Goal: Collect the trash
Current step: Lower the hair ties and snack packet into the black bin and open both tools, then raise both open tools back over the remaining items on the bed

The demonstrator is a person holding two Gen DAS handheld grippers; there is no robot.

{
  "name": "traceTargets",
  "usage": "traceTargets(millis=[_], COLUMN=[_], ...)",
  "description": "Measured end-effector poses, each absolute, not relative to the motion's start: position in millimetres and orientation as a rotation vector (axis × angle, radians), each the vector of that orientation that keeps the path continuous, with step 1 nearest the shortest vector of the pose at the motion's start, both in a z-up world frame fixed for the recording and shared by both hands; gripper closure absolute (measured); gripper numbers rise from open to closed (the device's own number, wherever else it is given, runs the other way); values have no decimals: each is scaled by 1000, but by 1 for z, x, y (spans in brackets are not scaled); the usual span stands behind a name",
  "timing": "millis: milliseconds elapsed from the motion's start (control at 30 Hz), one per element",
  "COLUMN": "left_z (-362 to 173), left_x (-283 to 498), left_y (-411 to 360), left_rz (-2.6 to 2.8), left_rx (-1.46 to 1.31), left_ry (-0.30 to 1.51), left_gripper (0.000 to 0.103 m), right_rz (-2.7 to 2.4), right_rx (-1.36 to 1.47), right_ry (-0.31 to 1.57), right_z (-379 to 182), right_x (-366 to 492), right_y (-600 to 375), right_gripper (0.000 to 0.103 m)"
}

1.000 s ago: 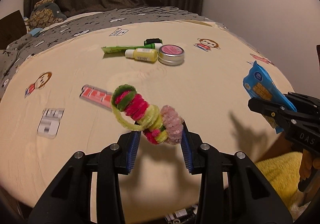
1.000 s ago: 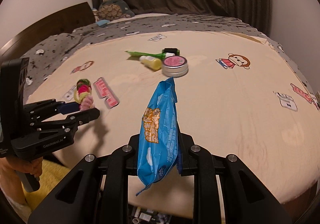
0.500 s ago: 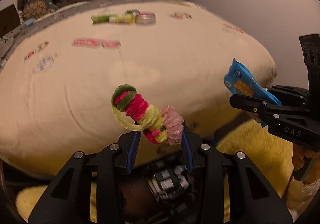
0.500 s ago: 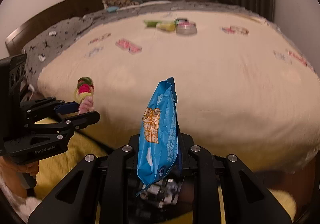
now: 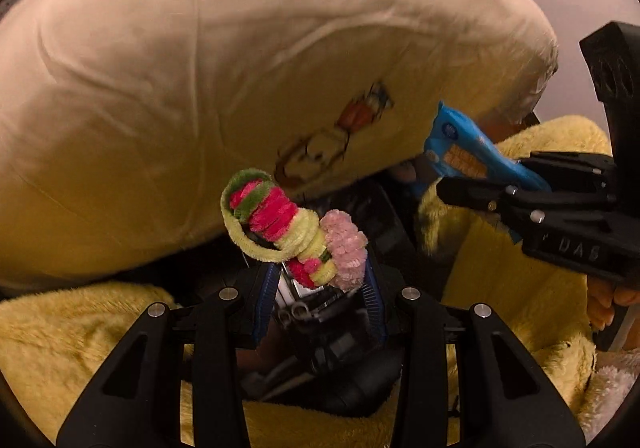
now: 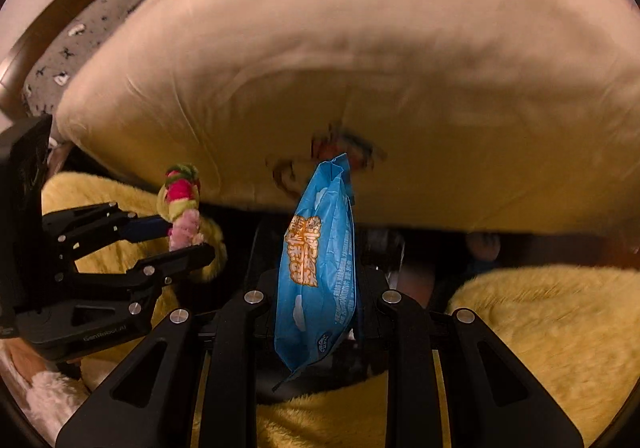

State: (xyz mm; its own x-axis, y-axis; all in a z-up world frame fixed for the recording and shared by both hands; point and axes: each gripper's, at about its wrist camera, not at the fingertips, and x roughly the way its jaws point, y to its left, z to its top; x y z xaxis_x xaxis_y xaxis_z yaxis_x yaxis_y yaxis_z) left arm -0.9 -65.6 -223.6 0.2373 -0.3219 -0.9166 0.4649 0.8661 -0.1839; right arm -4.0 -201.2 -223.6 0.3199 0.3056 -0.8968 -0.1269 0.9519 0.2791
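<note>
My left gripper [image 5: 320,280] is shut on a twisted bundle of pipe cleaners [image 5: 296,232], green, red, yellow and pink, held upright off the bed's front edge. It also shows in the right wrist view [image 6: 182,204]. My right gripper [image 6: 316,288] is shut on a blue snack wrapper [image 6: 320,272] with orange print, standing upright between the fingers. The wrapper shows in the left wrist view [image 5: 472,156] at the right. Both grippers are tipped down over a dark container [image 5: 332,336] holding small objects, low between yellow fleece.
The cream bedsheet [image 5: 200,68] with cartoon prints bulges across the top of both views. Yellow fleece fabric [image 6: 540,328] lies at both sides below. A grey patterned blanket [image 6: 80,48] and wooden headboard are at the far left.
Both grippers have pulled back off the bed and tipped downward. The bed top with its bottles and tin has left view; the dark container below now shows.
</note>
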Motion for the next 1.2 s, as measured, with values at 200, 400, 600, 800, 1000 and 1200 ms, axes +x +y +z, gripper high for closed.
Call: traceTargets(millis=[200,400,600,800,1000,1200], left_z=[-259,-272,-272,-253,-204,-139], left_x=[-2,-7,-8,-4,10,38], left_y=[-78,-83,-89,-76,-57,-31], left_rz=[-556,-565,-560,-534,-493,-429], left_rx=[169,177,197,193,166,132], left_ry=[1324,1372,1373,1315,1185,1001], left_gripper=[66,63,54,34,21,14], right_rz=[272,273,249,215,202,171], right_rx=[183,210,230,200,173,127], right_ry=[1315,1353,1335,1270,1136,922], right_z=[-250,-256,-255,-237,-192,-124], right_x=[-4,-3,2,6,17,46], right_y=[-195,-196,-206,-215,-225,-234], right_gripper=[79,77,49,43,26,14])
